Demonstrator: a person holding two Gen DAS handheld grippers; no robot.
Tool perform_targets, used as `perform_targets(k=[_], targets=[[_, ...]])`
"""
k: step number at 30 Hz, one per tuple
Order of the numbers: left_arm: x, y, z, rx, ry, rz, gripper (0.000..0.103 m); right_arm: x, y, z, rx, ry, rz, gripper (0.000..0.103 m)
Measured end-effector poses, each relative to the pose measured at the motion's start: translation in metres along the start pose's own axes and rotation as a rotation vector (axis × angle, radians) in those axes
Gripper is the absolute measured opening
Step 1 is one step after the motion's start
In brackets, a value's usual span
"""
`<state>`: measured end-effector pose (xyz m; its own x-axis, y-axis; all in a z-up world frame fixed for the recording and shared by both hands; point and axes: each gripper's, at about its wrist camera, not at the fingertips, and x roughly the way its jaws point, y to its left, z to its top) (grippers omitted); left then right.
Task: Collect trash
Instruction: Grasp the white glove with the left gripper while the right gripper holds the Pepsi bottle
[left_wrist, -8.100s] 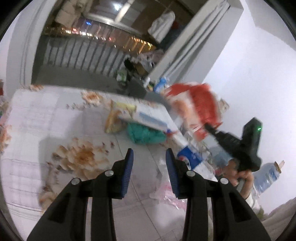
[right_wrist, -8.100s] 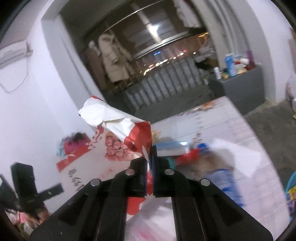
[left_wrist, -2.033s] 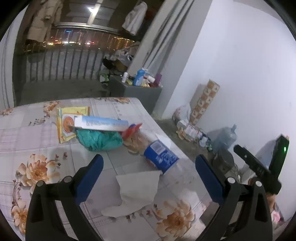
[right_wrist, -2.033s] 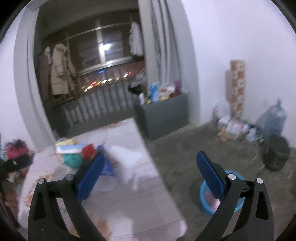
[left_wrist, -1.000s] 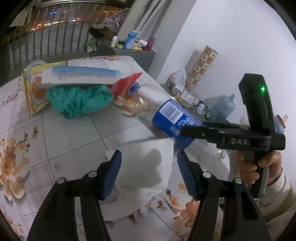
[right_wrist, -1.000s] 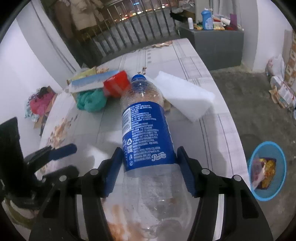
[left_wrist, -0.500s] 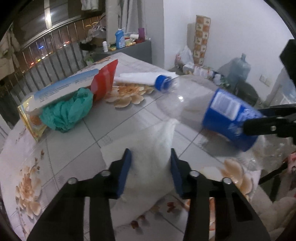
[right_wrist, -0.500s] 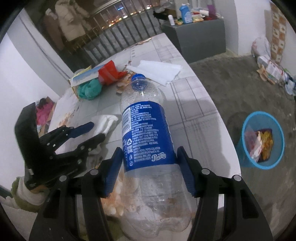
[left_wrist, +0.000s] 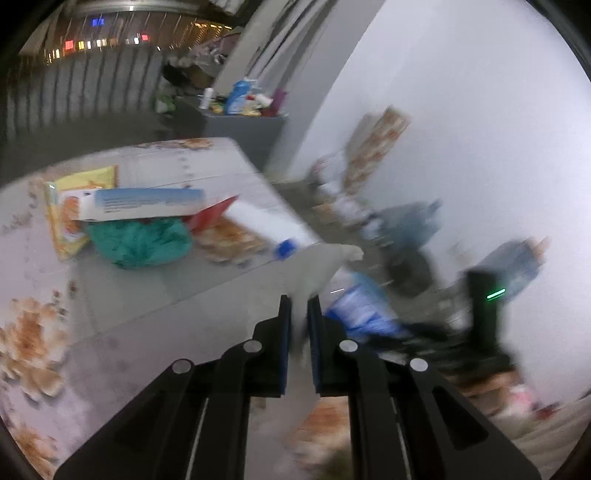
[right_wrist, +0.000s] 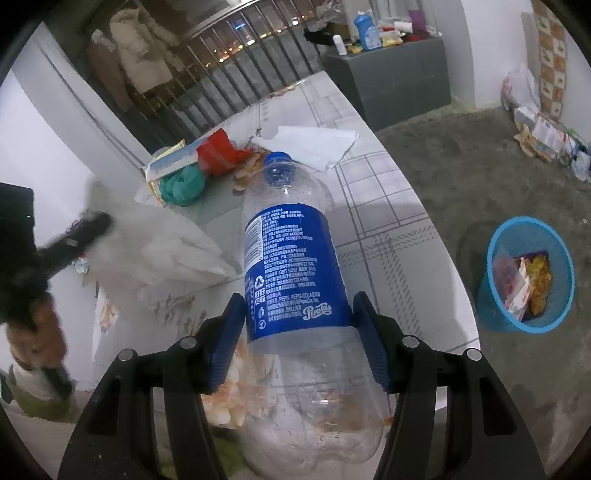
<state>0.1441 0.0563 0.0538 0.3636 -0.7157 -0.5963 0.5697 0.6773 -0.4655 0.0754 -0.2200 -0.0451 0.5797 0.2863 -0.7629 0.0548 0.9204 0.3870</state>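
Bottle (right_wrist: 291, 258) clamped in right tongs (right_wrist: 299, 332); left tongs (left_wrist: 298, 325) pinch tissue (left_wrist: 325, 266).

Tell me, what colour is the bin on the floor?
The bin is bright blue. It shows best in the right wrist view.

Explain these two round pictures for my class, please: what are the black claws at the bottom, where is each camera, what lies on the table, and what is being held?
No robot here: a person holds a two-fingered grabber in each hand, each carrying a fisheye camera that looks along its fingers, hence the round, bent views. The blurry picture is from the left gripper, shut on a white tissue. The sharp one is from the right gripper, shut on an empty Pepsi bottle. On the floral table lie a teal crumpled bag, a red wrapper, a blue-and-white box, a yellow packet and a white napkin. A blue wastebasket with wrappers inside stands on the floor.
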Motion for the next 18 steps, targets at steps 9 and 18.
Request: perform_targets(k=[9, 18], targets=[[-0.071, -0.037, 0.005, 0.064, -0.092, -0.015, 0.009, 0.000, -0.001, 0.000, 0.006, -0.005, 0.013, 0.057], [0.001, -0.057, -0.029, 0.176, 0.053, 0.109, 0.019, -0.002, -0.002, -0.001, 0.004, -0.008, 0.011, 0.057]])
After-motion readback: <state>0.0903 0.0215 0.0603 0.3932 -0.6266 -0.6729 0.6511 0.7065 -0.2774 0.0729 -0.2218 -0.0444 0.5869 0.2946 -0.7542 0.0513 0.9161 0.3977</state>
